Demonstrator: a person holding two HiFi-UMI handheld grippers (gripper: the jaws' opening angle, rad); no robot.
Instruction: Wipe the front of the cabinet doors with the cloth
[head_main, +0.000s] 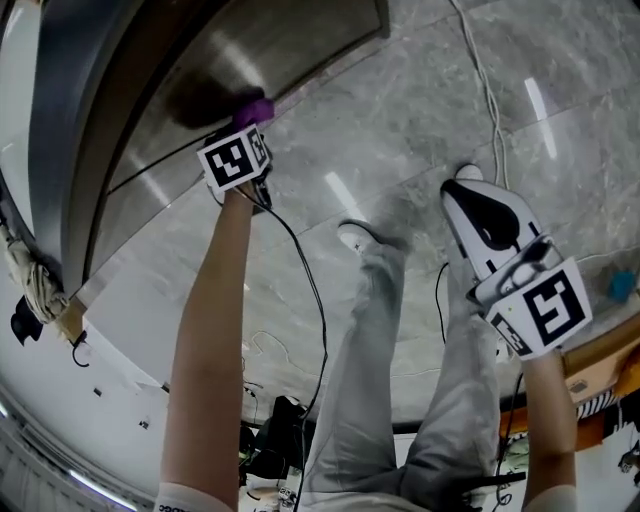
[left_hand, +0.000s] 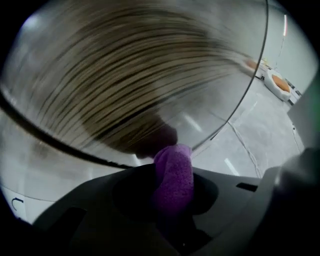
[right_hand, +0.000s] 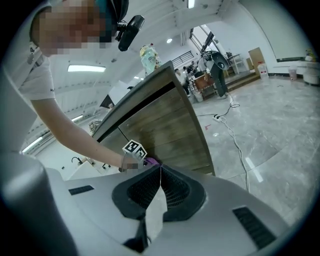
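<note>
A purple cloth (head_main: 256, 108) is pressed against the wood-grain cabinet door (head_main: 200, 90), low down near its bottom edge. My left gripper (head_main: 248, 122) is shut on that cloth; in the left gripper view the cloth (left_hand: 173, 175) sticks up from between the jaws and touches the door (left_hand: 125, 75). My right gripper (head_main: 466, 182) hangs apart over the floor, well right of the cabinet. Its jaws meet in the right gripper view (right_hand: 160, 168) with nothing between them. From there the cabinet (right_hand: 170, 125) and the cloth (right_hand: 151, 161) show beyond.
Grey marble floor (head_main: 420, 110) runs along the cabinet's foot. A white cable (head_main: 487, 90) and a black cable (head_main: 305, 270) lie on it. The person's shoe (head_main: 355, 236) stands between the grippers. A bottle (right_hand: 149, 57) sits on the cabinet top.
</note>
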